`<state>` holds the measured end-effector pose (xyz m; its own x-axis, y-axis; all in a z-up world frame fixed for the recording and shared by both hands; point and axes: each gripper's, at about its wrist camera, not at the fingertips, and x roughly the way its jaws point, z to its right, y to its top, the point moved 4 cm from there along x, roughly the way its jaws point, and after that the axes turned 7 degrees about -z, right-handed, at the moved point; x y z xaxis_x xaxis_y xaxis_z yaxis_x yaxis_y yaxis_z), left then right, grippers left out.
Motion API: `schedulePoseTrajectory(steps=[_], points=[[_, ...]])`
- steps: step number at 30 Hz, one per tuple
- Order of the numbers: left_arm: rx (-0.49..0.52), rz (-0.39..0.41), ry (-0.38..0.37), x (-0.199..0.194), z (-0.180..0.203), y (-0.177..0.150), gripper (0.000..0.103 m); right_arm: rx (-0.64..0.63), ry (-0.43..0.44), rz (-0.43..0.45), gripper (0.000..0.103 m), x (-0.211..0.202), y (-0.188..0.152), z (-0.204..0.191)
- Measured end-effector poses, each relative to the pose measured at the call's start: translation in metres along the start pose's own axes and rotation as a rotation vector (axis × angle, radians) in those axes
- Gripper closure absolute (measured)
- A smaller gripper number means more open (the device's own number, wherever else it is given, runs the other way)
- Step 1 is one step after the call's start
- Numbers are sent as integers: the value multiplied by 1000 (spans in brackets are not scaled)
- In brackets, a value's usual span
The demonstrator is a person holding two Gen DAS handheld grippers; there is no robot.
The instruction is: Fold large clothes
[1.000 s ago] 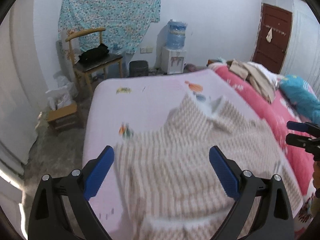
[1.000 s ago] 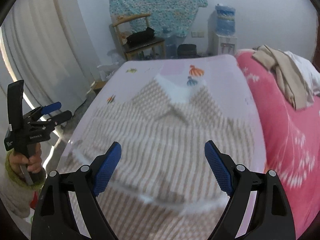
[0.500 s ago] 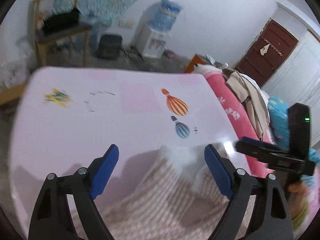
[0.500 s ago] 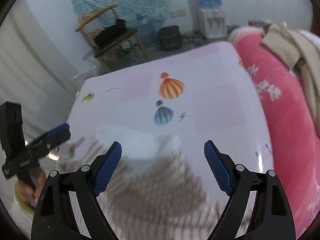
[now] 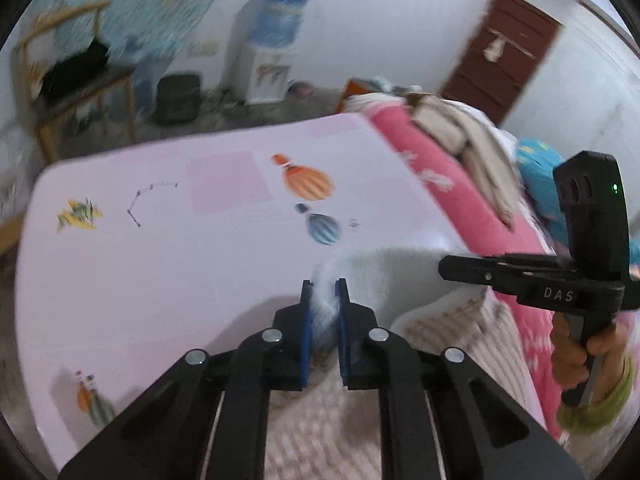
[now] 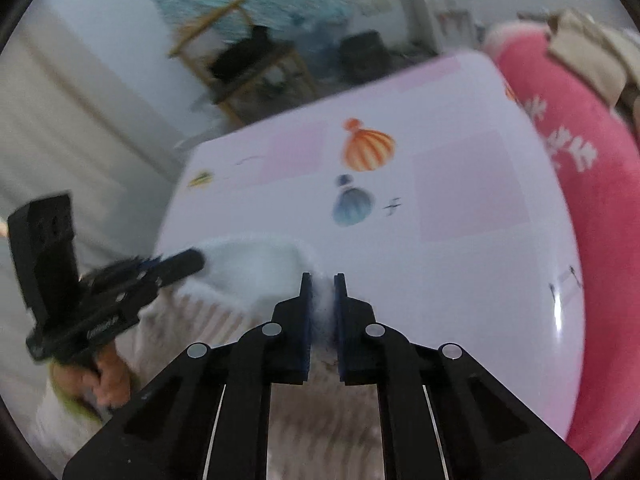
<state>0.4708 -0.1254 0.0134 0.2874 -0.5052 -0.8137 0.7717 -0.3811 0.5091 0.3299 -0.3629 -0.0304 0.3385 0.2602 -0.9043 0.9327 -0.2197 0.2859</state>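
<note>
Both grippers clamped on the white collar of a striped garment

The left gripper (image 5: pixel 324 286) and right gripper (image 6: pixel 322 280) each pinch the fluffy white collar (image 5: pixel 384 276) of the beige-striped garment (image 5: pixel 448 324), jaws together on the fabric. It lies on a lilac bedsheet (image 5: pixel 160 248) (printed with balloons), beside a pink quilt (image 6: pixel 592 184).

White walls (image 5: pixel 380 20), brown door (image 5: pixel 504 68), wooden chair (image 5: pixel 80 92), water dispenser (image 5: pixel 272 52).
</note>
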Motion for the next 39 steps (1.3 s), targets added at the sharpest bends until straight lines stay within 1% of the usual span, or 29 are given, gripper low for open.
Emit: schedulePoseTrajectory(steps=[2, 5, 6, 7, 8, 9, 10, 12, 13, 14, 15, 17, 18, 19, 20, 21, 22, 23, 25, 27, 29, 31, 33, 34, 35, 36, 37, 38, 39], points=[[61, 13, -27, -25, 14, -22, 93, -59, 4, 9, 94, -18, -32, -13], [120, 10, -45, -49, 25, -59, 92, -124, 3, -32, 86, -29, -76, -26], [131, 1, -51, -53, 28, -73, 92, -142, 13, -40, 79, -35, -85, -29], [139, -11, -50, -56, 29, -84, 92, -155, 26, -28, 73, -42, -87, -33], [151, -32, -37, -56, 30, -99, 92, -164, 40, -4, 70, -51, -88, -35], [159, -42, -35, -56, 31, -107, 91, -176, 69, 51, 63, -67, -84, -40], [169, -51, -31, -55, 32, -117, 90, -177, 88, 84, 60, -74, -78, -45], [171, -60, -20, -50, 32, -128, 90, -150, 128, 105, 59, -75, -63, -49], [165, -64, -24, -47, 32, -131, 90, -133, 148, 84, 59, -65, -57, -50], [158, -66, -26, -45, 32, -135, 90, -123, 147, 62, 62, -54, -54, -50], [148, -65, -25, -43, 31, -139, 90, -111, 123, 10, 68, -30, -53, -49], [138, -69, -21, -41, 29, -144, 89, -99, 111, -89, 76, 4, -59, -47], [129, -73, -19, -43, 28, -149, 88, -103, 91, -153, 78, 26, -70, -45], [125, -74, -23, -45, 28, -151, 87, -112, 56, -196, 79, 41, -82, -43], [123, -70, -52, -52, 27, -157, 86, -124, 17, -230, 79, 53, -94, -41], [119, -57, -81, -60, 26, -161, 86, -137, 4, -222, 79, 55, -100, -38], [119, -43, -101, -67, 26, -163, 86, -159, -6, -198, 79, 53, -103, -39], [120, -16, -129, -77, 26, -163, 86, -191, -35, -193, 79, 51, -107, -42], [115, 16, -140, -84, 25, -157, 86, -216, -68, -197, 79, 48, -109, -48], [93, 34, -117, -80, 23, -139, 86, -256, -104, -181, 79, 42, -104, -59], [70, 35, -85, -64, 22, -119, 86, -278, -115, -116, 79, 32, -90, -72], [46, 20, -28, -44, 17, -105, 86, -264, -115, -83, 78, 31, -75, -75], [46, -13, 44, -19, 11, -97, 86, -266, -152, -66, 76, 38, -63, -69], [36, -47, 92, -7, 6, -98, 86, -258, -174, -87, 75, 48, -57, -60], [28, -104, 132, 8, -2, -103, 86, -248, -194, -117, 75, 57, -58, -49], [17, -138, 128, 17, -9, -109, 87, -248, -193, -128, 75, 60, -63, -42], [11, -139, 108, 19, -12, -111, 87, -250, -171, -124, 75, 54, -71, -35], [10, -118, 89, 15, -15, -117, 87, -249, -153, -121, 75, 47, -76, -28], [15, -117, 89, 12, -15, -120, 87, -245, -157, -121, 75, 40, -81, -23]])
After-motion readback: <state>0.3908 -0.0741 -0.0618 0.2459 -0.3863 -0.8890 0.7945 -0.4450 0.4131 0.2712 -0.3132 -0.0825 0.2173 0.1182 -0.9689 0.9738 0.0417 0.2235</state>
